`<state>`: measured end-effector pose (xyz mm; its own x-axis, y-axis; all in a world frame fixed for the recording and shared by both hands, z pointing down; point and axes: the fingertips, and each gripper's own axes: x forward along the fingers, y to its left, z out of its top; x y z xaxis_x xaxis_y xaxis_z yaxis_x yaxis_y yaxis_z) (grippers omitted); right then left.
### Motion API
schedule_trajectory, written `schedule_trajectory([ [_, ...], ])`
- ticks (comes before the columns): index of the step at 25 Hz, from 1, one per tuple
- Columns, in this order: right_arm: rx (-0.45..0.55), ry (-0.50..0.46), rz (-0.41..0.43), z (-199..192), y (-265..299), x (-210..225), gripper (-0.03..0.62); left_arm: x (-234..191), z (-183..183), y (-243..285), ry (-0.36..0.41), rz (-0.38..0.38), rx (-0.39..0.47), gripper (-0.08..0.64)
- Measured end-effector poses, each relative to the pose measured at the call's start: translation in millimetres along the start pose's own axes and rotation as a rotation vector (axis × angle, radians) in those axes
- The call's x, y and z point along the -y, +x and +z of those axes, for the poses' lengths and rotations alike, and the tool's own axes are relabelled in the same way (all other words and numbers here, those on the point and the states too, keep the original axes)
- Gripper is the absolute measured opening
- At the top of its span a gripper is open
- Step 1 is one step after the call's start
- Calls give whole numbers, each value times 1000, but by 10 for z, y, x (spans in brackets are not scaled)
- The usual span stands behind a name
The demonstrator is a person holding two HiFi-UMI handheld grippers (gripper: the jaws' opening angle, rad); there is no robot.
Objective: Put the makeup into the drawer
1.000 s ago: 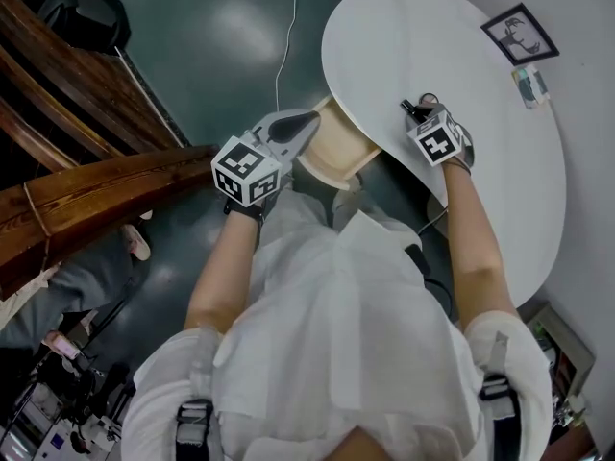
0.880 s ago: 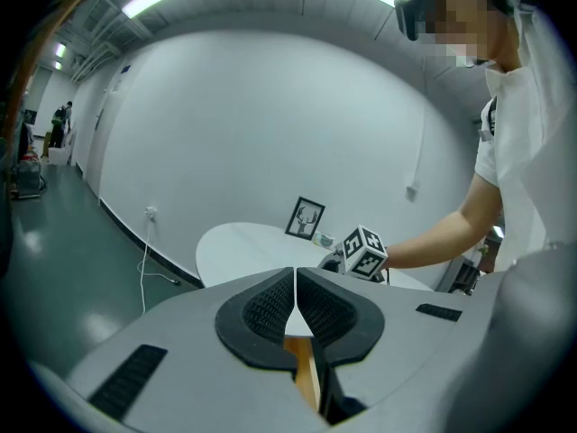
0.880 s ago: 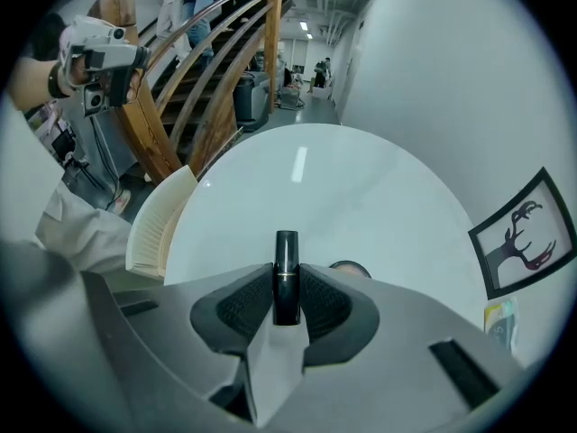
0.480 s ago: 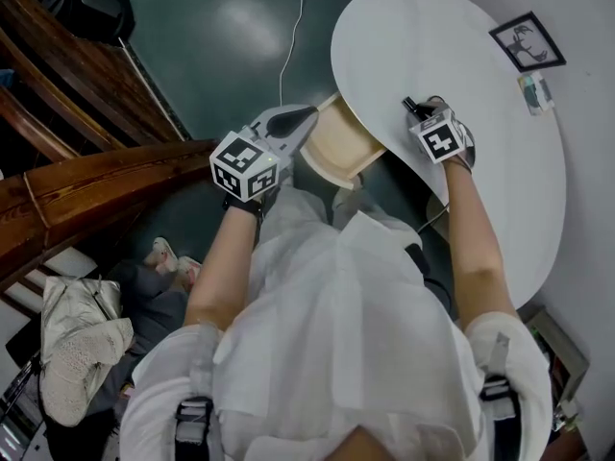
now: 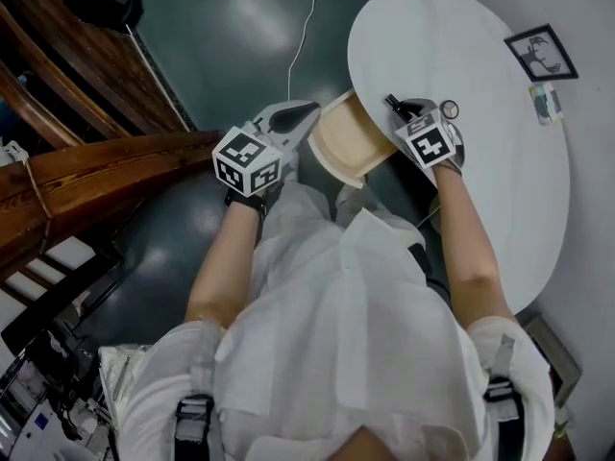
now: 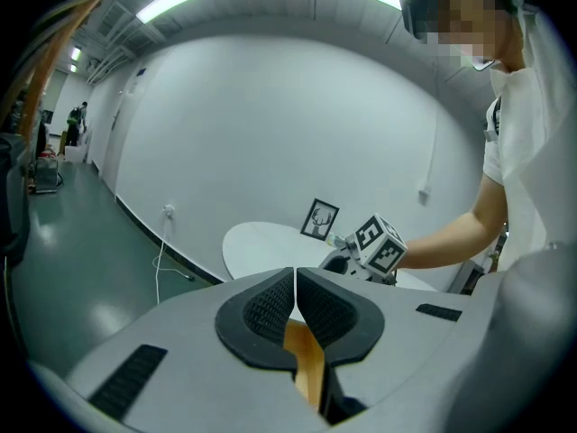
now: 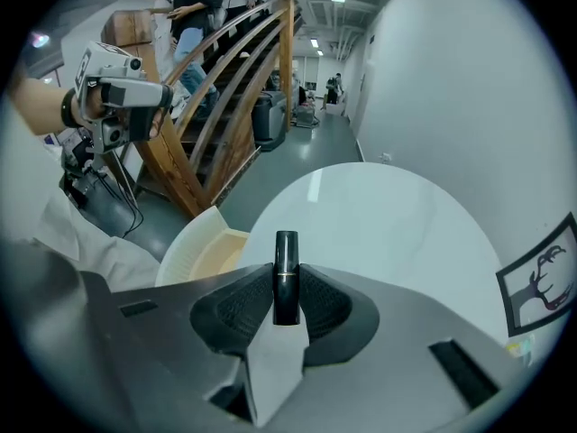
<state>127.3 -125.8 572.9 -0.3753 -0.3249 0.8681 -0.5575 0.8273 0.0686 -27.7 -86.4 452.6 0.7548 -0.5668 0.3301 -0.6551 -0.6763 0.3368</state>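
Right tool (image 7: 287, 307) clamps a black lipstick (image 7: 286, 260) above the counter (image 5: 461, 75) edge; left tool (image 6: 295, 309) is closed beside the drawer (image 5: 351, 142).

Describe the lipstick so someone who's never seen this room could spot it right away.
Find the round white table; by its edge, beside the open wooden drawer, is the right gripper. The lipstick is pinched between its jaws: a small glossy black tube with a thin gold band, unlike the flat framed picture across the table.
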Motion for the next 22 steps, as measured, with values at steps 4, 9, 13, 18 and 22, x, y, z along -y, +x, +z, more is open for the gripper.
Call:
schedule_trajectory([
  [4, 15, -20, 35, 189, 93, -239, 86, -90, -33, -64, -8, 9, -1, 18],
  [9, 21, -41, 63, 339, 194, -474, 86, -187, -93, -153, -21, 23, -5, 18],
  [13, 18, -41, 77, 364, 292, -602, 86, -249, -144, -210, -31, 32, -11, 18],
  [18, 5, -20, 83, 386, 412, -762, 86, -372, -218, -307, -41, 51, -21, 18],
  [22, -9, 12, 97, 354, 517, -901, 86, -441, -271, -361, -54, 45, -27, 18],
])
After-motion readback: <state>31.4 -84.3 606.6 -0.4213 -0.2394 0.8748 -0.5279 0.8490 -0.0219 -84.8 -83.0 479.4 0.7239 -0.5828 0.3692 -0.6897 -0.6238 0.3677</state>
